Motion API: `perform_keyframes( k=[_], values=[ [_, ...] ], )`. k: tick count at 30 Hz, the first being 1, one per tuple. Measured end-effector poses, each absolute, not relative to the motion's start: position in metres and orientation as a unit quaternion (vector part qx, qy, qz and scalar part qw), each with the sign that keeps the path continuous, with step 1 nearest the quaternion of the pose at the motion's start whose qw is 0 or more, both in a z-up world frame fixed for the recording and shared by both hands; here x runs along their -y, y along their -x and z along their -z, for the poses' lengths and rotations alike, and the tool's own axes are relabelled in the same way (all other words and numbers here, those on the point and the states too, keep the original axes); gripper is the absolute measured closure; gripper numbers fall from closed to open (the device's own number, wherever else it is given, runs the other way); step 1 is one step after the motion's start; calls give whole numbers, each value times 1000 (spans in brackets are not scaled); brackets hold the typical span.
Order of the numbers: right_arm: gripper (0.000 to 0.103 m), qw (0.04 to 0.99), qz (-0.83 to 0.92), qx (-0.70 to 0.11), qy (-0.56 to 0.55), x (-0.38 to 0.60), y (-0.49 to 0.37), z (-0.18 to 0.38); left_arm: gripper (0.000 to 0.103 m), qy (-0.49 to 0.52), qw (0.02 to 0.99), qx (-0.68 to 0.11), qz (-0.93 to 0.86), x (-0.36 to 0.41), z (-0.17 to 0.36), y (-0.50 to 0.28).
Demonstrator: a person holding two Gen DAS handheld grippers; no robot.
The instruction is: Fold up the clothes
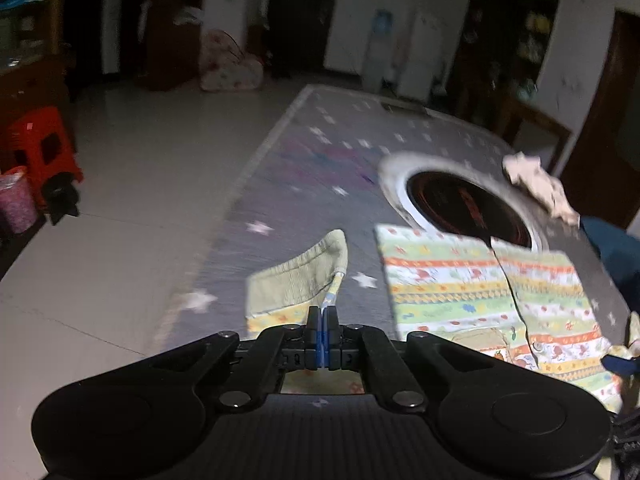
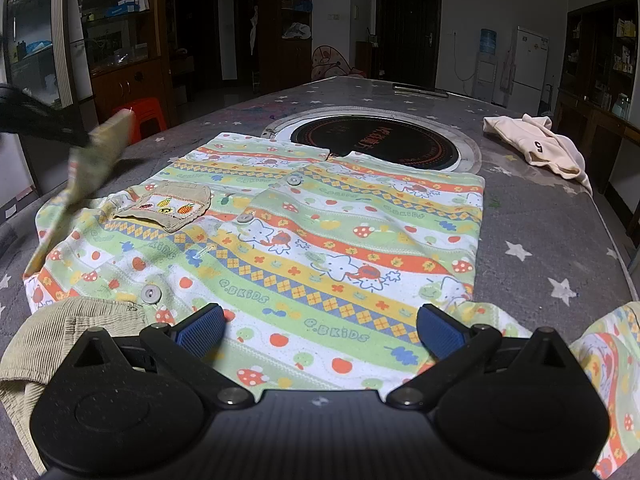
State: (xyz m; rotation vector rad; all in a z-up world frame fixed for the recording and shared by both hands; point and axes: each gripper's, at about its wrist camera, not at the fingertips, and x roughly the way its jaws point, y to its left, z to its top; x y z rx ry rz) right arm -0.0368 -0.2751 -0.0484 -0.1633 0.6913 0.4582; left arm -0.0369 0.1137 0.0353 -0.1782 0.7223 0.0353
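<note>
A child's striped patterned shirt point(image 2: 320, 240) lies flat on the grey star-patterned table point(image 2: 540, 216), buttons up; it also shows in the left wrist view point(image 1: 480, 292). My left gripper point(image 1: 322, 320) is shut on the shirt's left sleeve point(image 1: 296, 280) by its khaki ribbed cuff and holds it lifted off the table; the raised sleeve point(image 2: 96, 156) and the left gripper point(image 2: 44, 124) appear blurred at the left of the right wrist view. My right gripper point(image 2: 320, 332) is open and empty just above the shirt's near part, between the collar point(image 2: 60, 332) and the right sleeve point(image 2: 604, 360).
A round black induction cooktop point(image 2: 376, 140) is set into the table beyond the shirt. A cream garment point(image 2: 536, 144) lies at the far right. A red stool point(image 1: 40, 148) and a pink bin point(image 1: 16, 200) stand on the tiled floor to the left.
</note>
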Motion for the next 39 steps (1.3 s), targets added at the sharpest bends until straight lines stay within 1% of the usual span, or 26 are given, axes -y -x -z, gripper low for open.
perform_keyframes(
  k=[5, 9, 12, 15, 16, 19, 24, 28, 30, 33, 36, 39],
  values=[
    [0, 912, -223, -336, 78, 275, 37, 49, 102, 91, 931, -346, -64, -144, -37, 93],
    [0, 906, -226, -347, 90, 275, 33, 44, 102, 98, 914, -383, -93, -162, -15, 110],
    [0, 907, -227, -343, 87, 274, 36, 32, 102, 91, 905, -403, -98, -165, -3, 108],
    [0, 901, -256, -333, 110, 266, 49, 19, 100, 80, 899, -418, -99, -163, 1, 101],
    [0, 896, -265, -335, 118, 262, 52, 19, 97, 75, 898, -421, -100, -163, 1, 99],
    [1, 883, -279, -350, 140, 253, 58, 25, 95, 72, 897, -423, -105, -164, 1, 95],
    [1, 876, -277, -372, 130, 252, 58, 32, 95, 71, 892, -432, -113, -171, 7, 89],
    [2, 879, -270, -368, 133, 255, 61, 26, 95, 67, 891, -431, -128, -181, 4, 84],
    [5, 878, -265, -374, 134, 256, 62, 27, 95, 65, 889, -429, -149, -188, 1, 83],
    [8, 878, -256, -383, 127, 261, 62, 28, 89, 60, 888, -420, -179, -197, -7, 84],
    [10, 887, -240, -378, 113, 273, 63, 20, 86, 61, 892, -405, -189, -201, -20, 88],
    [14, 897, -208, -377, 99, 292, 62, 12, 81, 58, 906, -385, -167, -187, -33, 91]
  ],
)
